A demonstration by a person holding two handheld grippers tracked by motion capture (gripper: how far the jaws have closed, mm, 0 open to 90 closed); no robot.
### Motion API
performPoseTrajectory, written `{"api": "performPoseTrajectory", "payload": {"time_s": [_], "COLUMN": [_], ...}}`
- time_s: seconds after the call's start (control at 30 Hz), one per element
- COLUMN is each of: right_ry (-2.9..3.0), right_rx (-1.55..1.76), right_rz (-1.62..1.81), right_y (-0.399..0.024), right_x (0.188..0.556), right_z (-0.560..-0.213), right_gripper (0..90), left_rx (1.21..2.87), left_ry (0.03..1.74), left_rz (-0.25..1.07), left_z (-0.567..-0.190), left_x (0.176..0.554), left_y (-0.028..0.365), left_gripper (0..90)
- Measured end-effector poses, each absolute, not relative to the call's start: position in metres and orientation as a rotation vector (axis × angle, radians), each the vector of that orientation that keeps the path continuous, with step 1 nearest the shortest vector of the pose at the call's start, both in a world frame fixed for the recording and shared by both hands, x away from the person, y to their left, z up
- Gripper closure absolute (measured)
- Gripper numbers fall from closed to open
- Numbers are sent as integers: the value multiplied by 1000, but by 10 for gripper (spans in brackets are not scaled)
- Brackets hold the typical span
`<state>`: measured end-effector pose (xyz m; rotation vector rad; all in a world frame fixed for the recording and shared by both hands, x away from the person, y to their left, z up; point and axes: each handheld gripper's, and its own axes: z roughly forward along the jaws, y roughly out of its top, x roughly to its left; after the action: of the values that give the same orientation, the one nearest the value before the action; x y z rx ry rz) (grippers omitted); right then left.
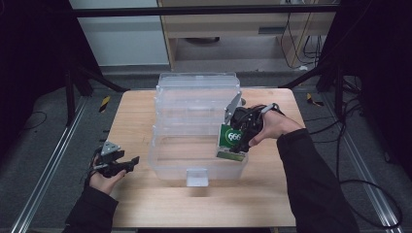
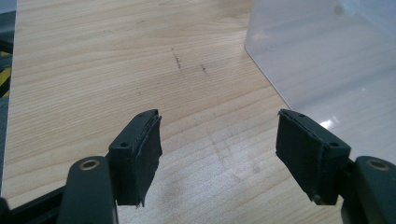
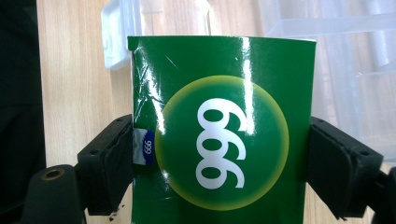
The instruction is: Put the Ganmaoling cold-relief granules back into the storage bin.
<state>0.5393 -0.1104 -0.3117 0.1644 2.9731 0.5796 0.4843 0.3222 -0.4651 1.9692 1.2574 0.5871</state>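
High view: at a wooden table, the person's right gripper holds a green box marked "999" just above the near right corner of an open clear plastic bin, whose lid stands raised behind it. In the right gripper view, the two black pads pinch the green box across its width, one on each side edge, with the glossy front facing the camera; the left edge looks slightly torn or creased, though glare makes that hard to confirm. The left gripper waits near the bin's left wall, jaws spread wide with nothing but bare wood between them, as the left gripper view shows.

The step appears to be lowering the box into the bin. Done well, it would mean bringing the carton fully inside the rim, keeping the squeeze steady until its bottom rests on the floor, then letting go without tipping it against the wall.
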Motion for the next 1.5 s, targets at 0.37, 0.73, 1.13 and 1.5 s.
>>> {"api": "performPoseTrajectory", "payload": {"time_s": [0.37,0.73,1.13,1.5], "right_ry": [3024,3041,3047,3055], "right_rx": [93,40,52,27], "right_rz": [512,482,425,414], "right_y": [-102,-100,-101,-95], "right_x": [545,547,547,546], "right_z": [-326,-331,-330,-335], "right_gripper": [180,180,180,178], "left_rx": [1971,1979,1986,1990], "left_ry": [1257,1253,1250,1247], "left_rz": [584,583,581,582], "left_z": [-466,-466,-467,-467], "left_x": [485,485,485,485], "left_y": [322,322,321,321], "left_gripper": [301,302,303,303]}}
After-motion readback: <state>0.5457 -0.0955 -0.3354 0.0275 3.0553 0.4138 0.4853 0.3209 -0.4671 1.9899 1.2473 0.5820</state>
